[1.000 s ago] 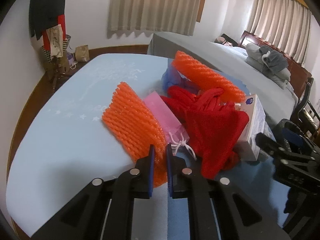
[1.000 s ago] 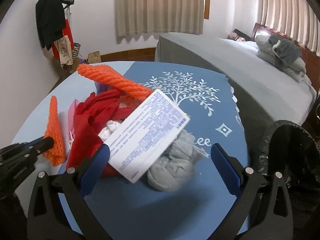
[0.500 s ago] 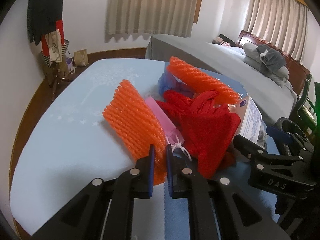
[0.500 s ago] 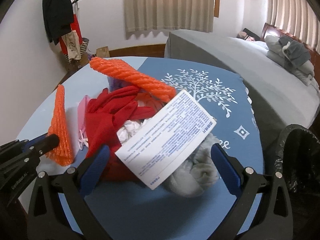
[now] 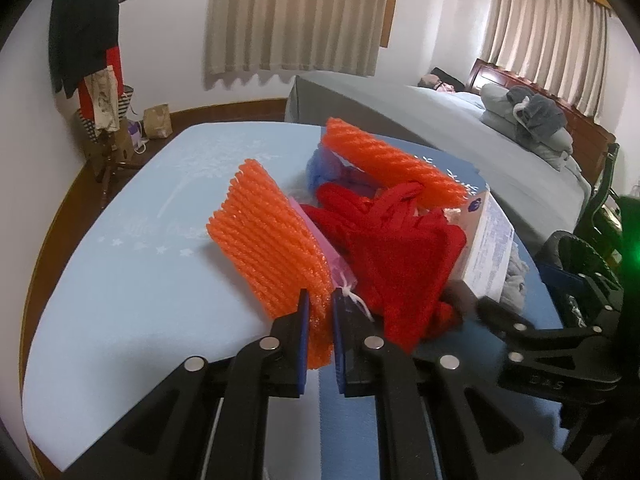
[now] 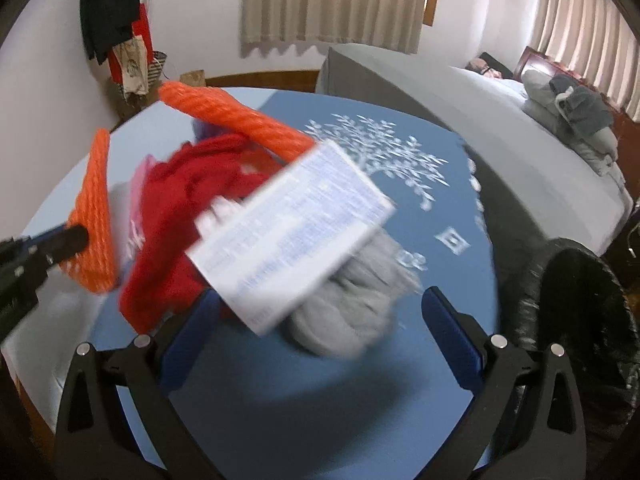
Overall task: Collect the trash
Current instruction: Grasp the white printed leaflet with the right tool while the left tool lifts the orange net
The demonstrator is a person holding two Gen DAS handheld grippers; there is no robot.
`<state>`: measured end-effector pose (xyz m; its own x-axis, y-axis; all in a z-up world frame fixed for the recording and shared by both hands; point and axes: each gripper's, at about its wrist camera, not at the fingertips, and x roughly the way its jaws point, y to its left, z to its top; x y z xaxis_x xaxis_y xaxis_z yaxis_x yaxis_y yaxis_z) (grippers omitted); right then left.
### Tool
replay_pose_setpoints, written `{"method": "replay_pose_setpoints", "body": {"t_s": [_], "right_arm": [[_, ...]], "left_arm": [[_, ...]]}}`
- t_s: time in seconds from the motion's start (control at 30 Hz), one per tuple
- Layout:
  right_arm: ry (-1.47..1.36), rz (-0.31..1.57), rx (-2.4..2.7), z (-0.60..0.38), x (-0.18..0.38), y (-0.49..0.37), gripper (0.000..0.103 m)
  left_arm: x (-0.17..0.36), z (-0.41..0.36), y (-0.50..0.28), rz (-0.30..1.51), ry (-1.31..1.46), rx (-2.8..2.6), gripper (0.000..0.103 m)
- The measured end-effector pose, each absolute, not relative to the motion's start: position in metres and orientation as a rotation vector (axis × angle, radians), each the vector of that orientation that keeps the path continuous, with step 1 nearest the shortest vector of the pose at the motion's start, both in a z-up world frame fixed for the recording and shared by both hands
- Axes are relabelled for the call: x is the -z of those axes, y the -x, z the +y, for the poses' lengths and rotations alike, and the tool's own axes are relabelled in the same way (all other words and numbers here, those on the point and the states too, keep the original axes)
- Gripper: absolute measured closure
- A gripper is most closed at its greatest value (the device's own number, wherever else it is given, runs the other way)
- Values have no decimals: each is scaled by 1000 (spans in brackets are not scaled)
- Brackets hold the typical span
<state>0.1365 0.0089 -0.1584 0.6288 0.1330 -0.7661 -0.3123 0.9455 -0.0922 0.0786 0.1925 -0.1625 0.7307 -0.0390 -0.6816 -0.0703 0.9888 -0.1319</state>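
While we hold the left tool [image 5: 319, 312] low and level over the near edge of the table [image 5: 120, 280], its blue pads are drawn close together and pinch the lower corner of the orange foam net [image 5: 272, 240], which rises up and away from the tips at a tilt. Just to the right of that net lie a pink pouch [image 5: 320, 240], a heap of red cloth [image 5: 400, 256] and a white printed box [image 5: 486, 248], with a second orange net [image 5: 384, 160] resting across the top of the pile.

We carry the right tool [image 6: 320, 312] from the other side, jaws spread wide, angled down at the pile. Between its tips sit the box's near end [image 6: 292, 236] and a grey bundle of fabric [image 6: 352, 304]; the view here is smeared by motion, so we cannot say whether either pad touches them. The left tool's tip [image 6: 60, 240] shows at the far left, against the net [image 6: 94, 216]. A black-lined bin [image 6: 580, 308] stands just beyond the table's right edge.
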Motion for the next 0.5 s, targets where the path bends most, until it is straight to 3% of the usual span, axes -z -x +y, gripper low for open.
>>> {"method": "replay_pose_setpoints", "body": {"t_s": [0.5], "right_arm": [[110, 843, -266, 32, 152, -163, 5]], "left_arm": [[158, 197, -77, 746, 141, -35, 92]]}}
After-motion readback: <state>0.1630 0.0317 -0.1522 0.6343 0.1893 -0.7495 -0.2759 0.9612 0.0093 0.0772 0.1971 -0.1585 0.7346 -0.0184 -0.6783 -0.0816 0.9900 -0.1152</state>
